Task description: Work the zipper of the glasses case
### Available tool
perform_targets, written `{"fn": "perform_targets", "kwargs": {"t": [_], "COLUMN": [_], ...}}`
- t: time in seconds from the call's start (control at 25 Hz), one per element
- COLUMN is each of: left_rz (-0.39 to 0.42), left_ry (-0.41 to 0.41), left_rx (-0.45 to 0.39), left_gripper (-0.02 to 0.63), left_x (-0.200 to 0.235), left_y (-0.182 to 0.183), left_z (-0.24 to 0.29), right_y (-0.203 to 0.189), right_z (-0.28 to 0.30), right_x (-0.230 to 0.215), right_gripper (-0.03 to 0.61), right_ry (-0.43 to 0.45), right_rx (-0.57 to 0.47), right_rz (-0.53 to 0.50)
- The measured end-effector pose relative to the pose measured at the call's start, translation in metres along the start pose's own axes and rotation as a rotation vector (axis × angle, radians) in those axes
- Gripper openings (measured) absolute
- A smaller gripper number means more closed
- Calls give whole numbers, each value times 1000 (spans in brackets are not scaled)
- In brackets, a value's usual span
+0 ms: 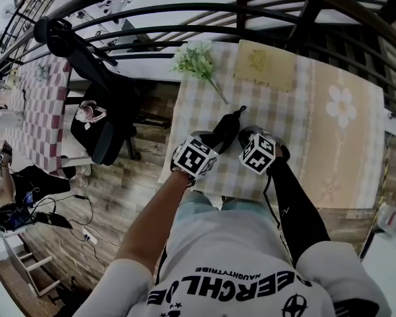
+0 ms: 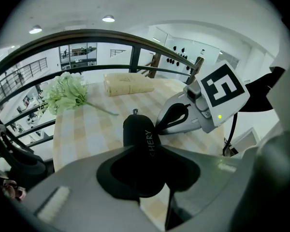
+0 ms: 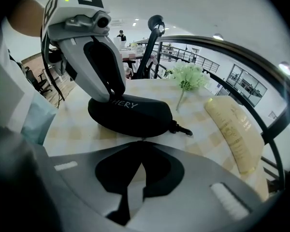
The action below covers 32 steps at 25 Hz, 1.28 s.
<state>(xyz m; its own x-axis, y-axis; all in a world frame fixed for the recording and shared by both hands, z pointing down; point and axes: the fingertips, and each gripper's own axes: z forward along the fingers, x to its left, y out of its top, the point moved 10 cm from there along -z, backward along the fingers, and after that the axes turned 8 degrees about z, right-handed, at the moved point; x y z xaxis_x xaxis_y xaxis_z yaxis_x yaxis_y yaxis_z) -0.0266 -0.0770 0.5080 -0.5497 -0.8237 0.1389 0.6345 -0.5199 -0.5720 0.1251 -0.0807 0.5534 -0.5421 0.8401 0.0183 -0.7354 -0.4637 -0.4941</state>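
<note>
A black zip-up glasses case point(image 1: 226, 131) lies on the checked tablecloth point(image 1: 198, 111). In the left gripper view the case point(image 2: 139, 132) runs away from me, and my left gripper point(image 2: 141, 151) is shut on its near end. The right gripper view shows the case point(image 3: 135, 114) lying crosswise, with a black tab point(image 3: 181, 128) sticking out of its right end. My right gripper point(image 3: 142, 140) is shut, its tips meeting at the seam on the case's near side, on what looks like a small zipper pull. The left gripper's fingers point(image 3: 106, 69) clamp the case's left end.
A bunch of pale green flowers point(image 1: 195, 61) and a beige folded pouch point(image 1: 264, 65) lie at the table's far side. A curved dark railing point(image 1: 204, 8) runs behind the table. An office chair point(image 1: 99, 117) stands on the wooden floor to the left.
</note>
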Motion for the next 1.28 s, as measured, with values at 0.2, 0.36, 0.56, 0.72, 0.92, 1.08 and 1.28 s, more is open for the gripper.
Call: {"fn": "perform_targets", "kwargs": {"t": [0.2,0.36,0.56,0.72,0.92,1.08,1.28], "left_rz": [2,0,-2,-3,-58,-120,-48], "left_ry": [4,2,3,0,4,-11,-30], "left_rx": [-1,4,1,0,-30,-53,-9], "left_gripper": [110,110,110,110,110,100,101], "left_x": [0,0,0,-1,-1,6,-3], "left_y": [0,0,0,1,-2,-4,0], "left_z": [1,1,1,0,-3,-3,-4], "right_y": [-2,-2,-2,-3,-3,-5,-7], "right_z": [2,2,3,2,1,0,-3], "right_x": [4,7,13,16,17,13,6], "right_gripper": [31,31,31,31,31,31,31], "right_ry": [-6,-1,18,17,10,-3,-49], "right_rx": [2,2,1,0,-8,-19,-30], "right_rz": [7,13,12,21,35,37,35]}}
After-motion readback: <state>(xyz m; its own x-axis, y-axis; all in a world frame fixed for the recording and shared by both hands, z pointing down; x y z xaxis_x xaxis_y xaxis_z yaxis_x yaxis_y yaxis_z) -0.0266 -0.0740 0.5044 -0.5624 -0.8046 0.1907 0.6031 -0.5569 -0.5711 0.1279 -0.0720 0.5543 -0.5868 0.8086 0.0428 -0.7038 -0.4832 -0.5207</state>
